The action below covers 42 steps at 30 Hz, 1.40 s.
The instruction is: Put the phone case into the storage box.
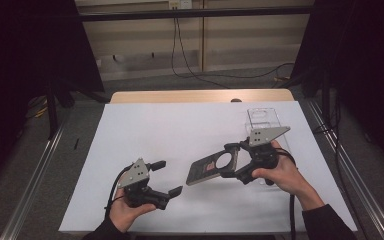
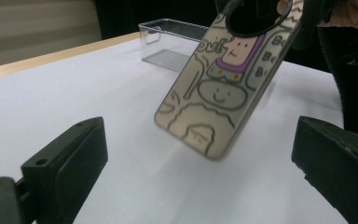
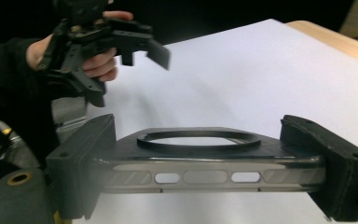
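Observation:
A phone case (image 1: 206, 170) with cartoon drawings and a black ring hangs tilted above the white sheet. My right gripper (image 1: 233, 162) is shut on its ring end. In the right gripper view the case (image 3: 186, 178) spans edge-on between the two jaws of the right gripper (image 3: 205, 161). My left gripper (image 1: 169, 177) is open and holds nothing, a short way left of the case's free end. In the left gripper view the case (image 2: 219, 93) hovers ahead of the left gripper (image 2: 200, 165), apart from both jaws.
A clear plastic box (image 1: 263, 120) stands at the back right of the white sheet (image 1: 145, 130), also seen as the clear box (image 2: 172, 42) behind the case. The wooden table edge (image 1: 200, 96) runs along the far side. Metal rails flank the table.

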Available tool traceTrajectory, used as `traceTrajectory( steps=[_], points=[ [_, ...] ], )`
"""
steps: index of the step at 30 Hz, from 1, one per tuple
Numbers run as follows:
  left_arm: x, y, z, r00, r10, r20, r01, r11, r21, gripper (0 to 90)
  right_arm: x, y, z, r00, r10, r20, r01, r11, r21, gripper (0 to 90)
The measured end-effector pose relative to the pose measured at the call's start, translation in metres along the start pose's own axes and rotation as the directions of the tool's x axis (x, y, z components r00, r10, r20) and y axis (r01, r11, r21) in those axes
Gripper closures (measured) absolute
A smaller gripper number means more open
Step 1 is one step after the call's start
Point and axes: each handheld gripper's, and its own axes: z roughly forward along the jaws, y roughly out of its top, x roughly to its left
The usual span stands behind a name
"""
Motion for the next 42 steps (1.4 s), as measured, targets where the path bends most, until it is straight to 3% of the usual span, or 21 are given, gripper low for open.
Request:
traceTrajectory(
  steps=[3, 5, 8, 11, 14, 17, 20, 24, 26, 28, 31, 36, 37, 38, 40, 42],
  points=[
    [0.003, -0.004, -0.004, 0.9998, -0.006, -0.021, 0.006, 1.0, -0.002, 2.8, -0.003, 0.0, -0.005, 0.9996, 0.014, 0.025, -0.013, 1.0, -0.011, 11.5],
    [0.005, -0.006, -0.007, 0.9979, 0.003, -0.064, -0.003, 1.0, -0.001, 2.9, -0.005, 0.0, -0.009, 0.9991, 0.021, 0.036, -0.02, 1.0, -0.019, 11.5],
    [0.009, -0.009, -0.012, 0.9938, -0.023, -0.109, 0.021, 0.9997, -0.014, 2.5, -0.006, 0.0, -0.012, 0.9979, 0.033, 0.057, -0.031, 0.999, -0.028, 11.5],
    [0.013, -0.013, -0.017, 0.9871, -0.033, -0.157, 0.03, 0.9992, -0.026, 2.3, -0.007, 0.002, -0.016, 0.9964, 0.038, 0.076, -0.035, 0.999, -0.032, 11.5],
    [0.014, -0.014, -0.022, 0.9788, -0.017, -0.204, 0.011, 0.9995, -0.031, 2.2, -0.007, 0.004, -0.02, 0.9946, 0.041, 0.095, -0.039, 0.999, -0.031, 11.5],
    [0.014, -0.016, -0.028, 0.9766, -0.035, -0.212, 0.024, 0.9982, -0.054, 1.8, -0.009, 0.005, -0.024, 0.9921, 0.051, 0.115, -0.046, 0.998, -0.045, 11.5],
    [0.015, -0.018, -0.035, 0.9647, -0.05, -0.259, 0.029, 0.9959, -0.086, 1.9, -0.01, 0.007, -0.027, 0.9887, 0.06, 0.137, -0.052, 0.997, -0.056, 11.5],
    [0.015, -0.024, -0.045, 0.9548, -0.081, -0.286, 0.054, 0.9932, -0.103, 1.4, -0.011, 0.009, -0.033, 0.9825, 0.071, 0.172, -0.056, 0.995, -0.088, 11.5],
    [0.016, -0.027, -0.049, 0.9519, -0.093, -0.292, 0.066, 0.9926, -0.102, 1.4, -0.012, 0.011, -0.036, 0.9808, 0.075, 0.18, -0.059, 0.994, -0.094, 11.5],
    [0.018, -0.029, -0.052, 0.9515, -0.075, -0.298, 0.049, 0.9943, -0.094, 1.1, -0.014, 0.011, -0.038, 0.978, 0.084, 0.191, -0.066, 0.993, -0.1, 11.5],
    [0.021, -0.033, -0.059, 0.9378, -0.106, -0.331, 0.06, 0.9874, -0.147, 0.9, -0.017, 0.011, -0.04, 0.9723, 0.1, 0.211, -0.078, 0.991, -0.109, 11.5],
    [0.024, -0.036, -0.069, 0.9189, -0.098, -0.382, 0.041, 0.9873, -0.154, 1.0, -0.019, 0.013, -0.044, 0.9668, 0.11, 0.23, -0.084, 0.989, -0.118, 11.5],
    [0.025, -0.037, -0.072, 0.9193, -0.093, -0.382, 0.038, 0.9883, -0.148, 1.1, -0.019, 0.014, -0.045, 0.9659, 0.111, 0.234, -0.084, 0.989, -0.123, 11.5],
    [0.025, -0.038, -0.075, 0.9168, -0.112, -0.383, 0.053, 0.9853, -0.162, 1.2, -0.019, 0.015, -0.047, 0.9655, 0.109, 0.236, -0.081, 0.989, -0.125, 11.5],
    [0.026, -0.04, -0.081, 0.9015, -0.124, -0.415, 0.057, 0.9835, -0.172, 0.7, -0.019, 0.016, -0.051, 0.9649, 0.109, 0.239, -0.08, 0.988, -0.131, 11.5],
    [0.028, -0.043, -0.085, 0.8935, -0.129, -0.43, 0.06, 0.9836, -0.17, 0.8, -0.02, 0.018, -0.054, 0.9626, 0.113, 0.246, -0.082, 0.988, -0.132, 11.5]
  ],
)
